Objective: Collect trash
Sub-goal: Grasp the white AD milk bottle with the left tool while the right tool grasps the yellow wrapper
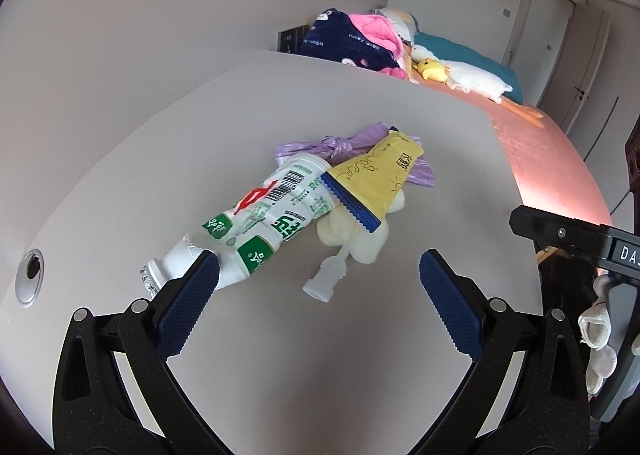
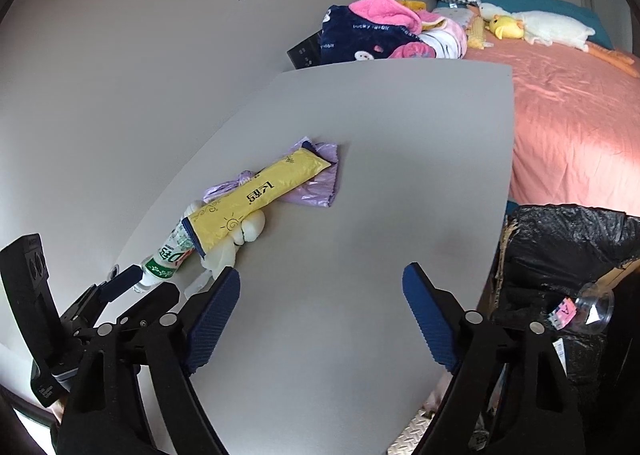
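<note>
A crushed white and green plastic bottle (image 1: 260, 223) lies on the grey table (image 1: 132, 183), its neck by my left fingertip (image 1: 202, 275). Against it lie a yellow packet (image 1: 372, 179), a cream crumpled wad (image 1: 360, 235), a knotted purple bag (image 1: 340, 145) and a small white plastic piece (image 1: 324, 279). My left gripper (image 1: 320, 283) stands open just short of that piece, gripping nothing. My right gripper (image 2: 320, 295) is open over bare table (image 2: 360, 175), to the right of the bottle (image 2: 168, 251), the packet (image 2: 256, 195) and the purple bag (image 2: 320, 179).
A bin lined with a black bag (image 2: 568, 247) stands off the table's right edge, with a clear cup (image 2: 592, 307) in it. Behind is a bed with a pink sheet (image 2: 568, 115), blankets and plush toys. A cable hole (image 1: 30, 275) sits at the table's left.
</note>
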`<state>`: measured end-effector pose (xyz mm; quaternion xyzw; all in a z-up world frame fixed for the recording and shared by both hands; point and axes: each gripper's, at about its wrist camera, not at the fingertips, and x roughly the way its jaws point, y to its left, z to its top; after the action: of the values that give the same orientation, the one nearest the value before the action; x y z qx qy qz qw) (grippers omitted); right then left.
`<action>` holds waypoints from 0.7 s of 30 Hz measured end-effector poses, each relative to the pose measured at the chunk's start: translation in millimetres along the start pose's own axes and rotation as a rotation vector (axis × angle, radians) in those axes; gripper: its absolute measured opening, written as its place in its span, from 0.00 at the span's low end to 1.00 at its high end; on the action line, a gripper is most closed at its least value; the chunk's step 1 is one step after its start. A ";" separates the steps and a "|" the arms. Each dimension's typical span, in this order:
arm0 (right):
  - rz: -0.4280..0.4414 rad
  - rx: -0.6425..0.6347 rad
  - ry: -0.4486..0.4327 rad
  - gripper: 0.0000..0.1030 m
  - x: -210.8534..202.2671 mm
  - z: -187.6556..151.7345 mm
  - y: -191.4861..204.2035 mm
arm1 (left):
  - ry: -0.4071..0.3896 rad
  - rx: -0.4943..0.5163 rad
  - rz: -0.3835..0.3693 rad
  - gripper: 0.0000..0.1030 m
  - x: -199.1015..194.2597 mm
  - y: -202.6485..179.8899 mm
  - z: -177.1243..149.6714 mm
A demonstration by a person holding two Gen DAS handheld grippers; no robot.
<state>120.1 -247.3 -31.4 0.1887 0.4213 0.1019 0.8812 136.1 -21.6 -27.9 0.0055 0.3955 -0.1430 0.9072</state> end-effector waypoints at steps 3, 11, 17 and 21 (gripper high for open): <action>0.020 0.012 0.004 0.79 6.1 6.6 5.6 | -0.005 -0.003 0.011 0.93 -1.7 6.7 2.9; 0.047 0.002 0.006 0.79 18.3 18.3 27.2 | 0.025 0.052 0.103 0.89 10.4 18.6 11.5; 0.074 0.021 0.032 0.79 35.2 25.0 38.3 | 0.085 0.066 0.118 0.84 27.1 31.6 13.8; 0.102 0.064 0.053 0.79 50.1 28.8 42.1 | 0.111 0.081 0.108 0.84 35.1 35.3 15.8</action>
<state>173.0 -199.3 -32.6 0.2350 0.4375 0.1382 0.8569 179.4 1.3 -45.9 0.0716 0.4384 -0.1091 0.8893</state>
